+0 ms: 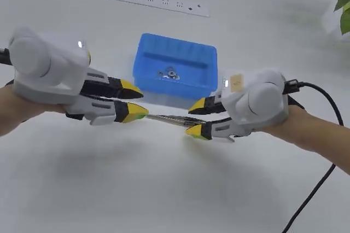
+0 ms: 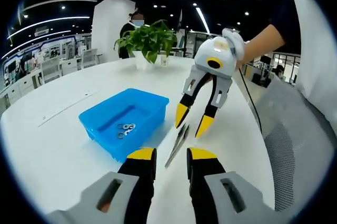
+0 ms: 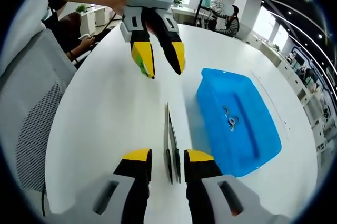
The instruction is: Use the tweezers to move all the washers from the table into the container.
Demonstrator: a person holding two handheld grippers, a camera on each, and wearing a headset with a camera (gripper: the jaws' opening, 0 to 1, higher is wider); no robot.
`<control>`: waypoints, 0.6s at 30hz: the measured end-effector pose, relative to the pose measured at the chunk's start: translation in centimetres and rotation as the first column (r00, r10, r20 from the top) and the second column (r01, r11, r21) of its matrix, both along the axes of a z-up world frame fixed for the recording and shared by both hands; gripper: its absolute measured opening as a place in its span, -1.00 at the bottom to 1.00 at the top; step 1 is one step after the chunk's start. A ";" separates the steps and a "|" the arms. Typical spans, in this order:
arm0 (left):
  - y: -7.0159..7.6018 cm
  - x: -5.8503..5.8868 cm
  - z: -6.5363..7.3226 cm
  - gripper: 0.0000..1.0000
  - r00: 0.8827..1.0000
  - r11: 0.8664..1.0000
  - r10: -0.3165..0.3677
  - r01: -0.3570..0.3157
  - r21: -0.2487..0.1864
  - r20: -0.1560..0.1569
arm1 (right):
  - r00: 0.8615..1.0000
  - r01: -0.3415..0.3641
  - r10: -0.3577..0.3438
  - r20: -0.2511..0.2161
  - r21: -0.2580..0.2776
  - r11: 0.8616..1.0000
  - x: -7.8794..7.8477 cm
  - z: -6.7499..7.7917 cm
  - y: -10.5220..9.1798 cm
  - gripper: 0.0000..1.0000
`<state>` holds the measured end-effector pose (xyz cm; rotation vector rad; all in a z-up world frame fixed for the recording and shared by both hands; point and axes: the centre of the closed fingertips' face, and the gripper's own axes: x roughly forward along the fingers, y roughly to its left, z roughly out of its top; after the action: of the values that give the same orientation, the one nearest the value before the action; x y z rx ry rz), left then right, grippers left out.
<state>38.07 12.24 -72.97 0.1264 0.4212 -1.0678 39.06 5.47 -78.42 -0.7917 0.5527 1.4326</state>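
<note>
Thin metal tweezers (image 1: 169,119) lie on the white table (image 1: 164,189) in front of a blue container (image 1: 175,44). Several washers (image 1: 168,73) sit inside it. My left gripper (image 1: 139,102) stands open at one end of the tweezers, and my right gripper (image 1: 191,119) stands open at the other, facing it. In the right gripper view the tweezers (image 3: 171,145) run between my own right gripper's (image 3: 168,155) spread jaws, untouched, with the left gripper (image 3: 163,71) ahead. In the left gripper view the tweezers (image 2: 178,142) point in between my left gripper's (image 2: 171,155) jaws, beside the container (image 2: 95,111).
A white power strip (image 1: 158,1) lies at the table's far side and a potted plant (image 2: 150,37) stands at its edge. A black cable (image 1: 322,173) trails from the right gripper. A grey mesh chair (image 3: 31,124) stands by the table.
</note>
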 end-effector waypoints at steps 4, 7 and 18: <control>0.2 -0.8 0.9 -0.33 1.000 1.000 0.006 -0.006 0.011 0.027 | 0.997 0.079 -0.080 0.008 0.083 0.993 0.0 2.2 0.1 -0.36; 0.7 -1.0 1.1 -0.18 0.998 0.999 0.031 -0.033 0.033 0.049 | 0.985 0.168 -0.170 -0.007 0.189 0.967 0.1 4.8 0.1 -0.30; 2.5 -1.3 3.2 0.73 0.985 0.987 0.159 -0.159 -0.003 0.070 | 0.944 0.320 -0.330 -0.022 0.306 0.896 -0.7 9.5 -2.5 0.14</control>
<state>36.79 14.75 -69.80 0.1299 0.3632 -0.9030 38.35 3.00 -68.88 -0.4466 0.4034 1.1554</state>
